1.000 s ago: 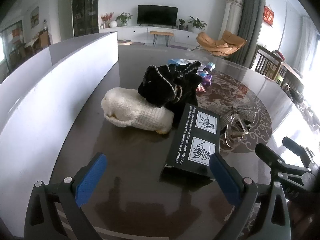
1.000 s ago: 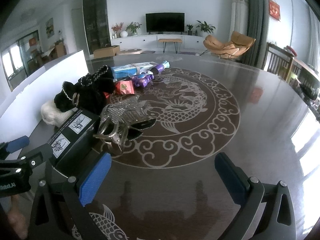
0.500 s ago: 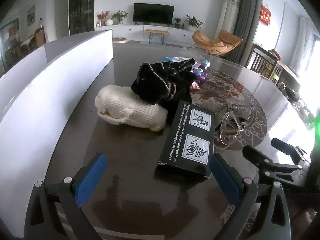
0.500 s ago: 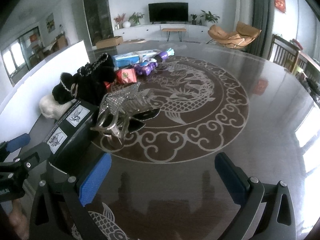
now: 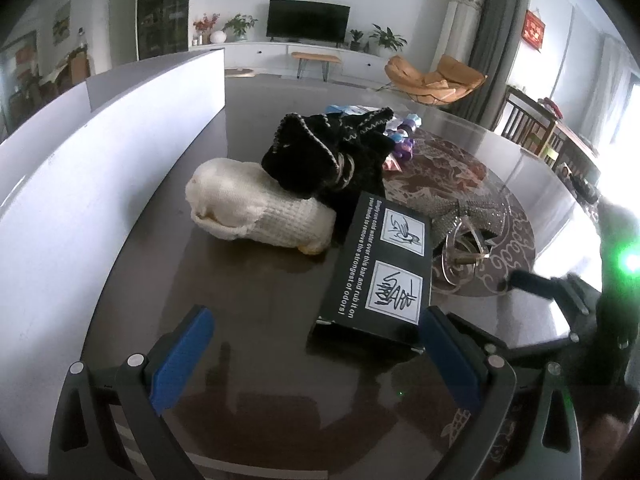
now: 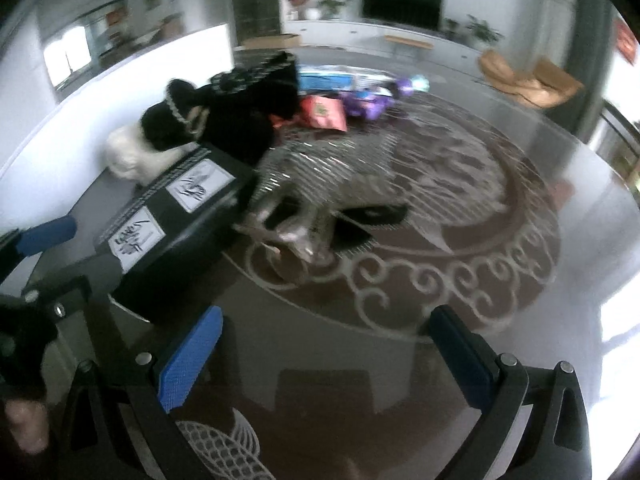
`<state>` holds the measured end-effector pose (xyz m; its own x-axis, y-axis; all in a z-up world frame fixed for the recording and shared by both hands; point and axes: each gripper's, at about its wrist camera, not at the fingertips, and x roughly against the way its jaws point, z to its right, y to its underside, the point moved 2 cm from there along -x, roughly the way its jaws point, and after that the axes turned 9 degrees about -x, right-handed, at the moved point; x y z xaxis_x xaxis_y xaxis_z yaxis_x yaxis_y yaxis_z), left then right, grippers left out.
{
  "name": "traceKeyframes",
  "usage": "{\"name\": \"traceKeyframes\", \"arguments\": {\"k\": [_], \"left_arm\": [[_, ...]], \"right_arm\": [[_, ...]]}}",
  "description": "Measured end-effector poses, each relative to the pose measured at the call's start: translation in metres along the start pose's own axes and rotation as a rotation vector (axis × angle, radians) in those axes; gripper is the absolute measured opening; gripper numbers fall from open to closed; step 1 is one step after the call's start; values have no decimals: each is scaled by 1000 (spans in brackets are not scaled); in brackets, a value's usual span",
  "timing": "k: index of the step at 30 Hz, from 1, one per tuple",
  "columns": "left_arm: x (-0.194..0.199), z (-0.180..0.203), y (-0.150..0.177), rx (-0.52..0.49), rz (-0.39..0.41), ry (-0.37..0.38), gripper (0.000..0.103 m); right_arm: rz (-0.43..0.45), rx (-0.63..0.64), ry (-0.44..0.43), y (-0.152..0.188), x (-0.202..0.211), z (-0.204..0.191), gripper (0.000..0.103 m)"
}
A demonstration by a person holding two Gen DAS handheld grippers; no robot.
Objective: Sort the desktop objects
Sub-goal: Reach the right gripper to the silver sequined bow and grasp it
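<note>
left gripper (image 5: 316, 352): blue pads spread wide, holding nothing, low over the dark table (image 5: 256, 312); its right pad sits just beside the near right corner of the black box, whether touching cannot be told
right gripper (image 6: 320, 344): blue pads likewise spread wide and empty, above bare tabletop at the near edge of the round fish-pattern inlay (image 6: 460, 280); this view is motion-blurred
black box (image 5: 378, 272): flat, long, with white print and two white picture panels on top; lies on the table just ahead of the left gripper, long side running near to far
silver sequinned clip (image 5: 468, 236): just right of the box, resting on the inlay
cream knitted item (image 5: 256, 210): left of the box's far end, lying on the table
black knitted item (image 5: 328, 156): resting partly on top of the cream one, touching the box's far end
red packet (image 6: 324, 112): beyond the silver clip, beside the black knit
purple items (image 6: 364, 104): just right of the red packet
blue-and-white pack (image 6: 332, 80): farthest of the pile, behind the red packet
white panel (image 5: 100, 152): upright along the table's left side
</note>
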<state>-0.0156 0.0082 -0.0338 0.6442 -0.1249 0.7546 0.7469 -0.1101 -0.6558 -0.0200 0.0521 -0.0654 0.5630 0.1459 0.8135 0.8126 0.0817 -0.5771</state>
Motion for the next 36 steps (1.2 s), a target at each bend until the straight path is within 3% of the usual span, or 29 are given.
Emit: {"name": "traceKeyframes", "arguments": {"k": [8,15,36], "left_arm": [[2,4,-1,-24,14,-2,103],[2,3,-3,-22,14,2,103],[1,5,-3,-16,16,7,103]], "right_arm": [[-11,98,-70,-31,-26,-1,103],[-12,80,-65,-51,-41,7,103],[-10,57,-56,-55,-43,14,103]]}}
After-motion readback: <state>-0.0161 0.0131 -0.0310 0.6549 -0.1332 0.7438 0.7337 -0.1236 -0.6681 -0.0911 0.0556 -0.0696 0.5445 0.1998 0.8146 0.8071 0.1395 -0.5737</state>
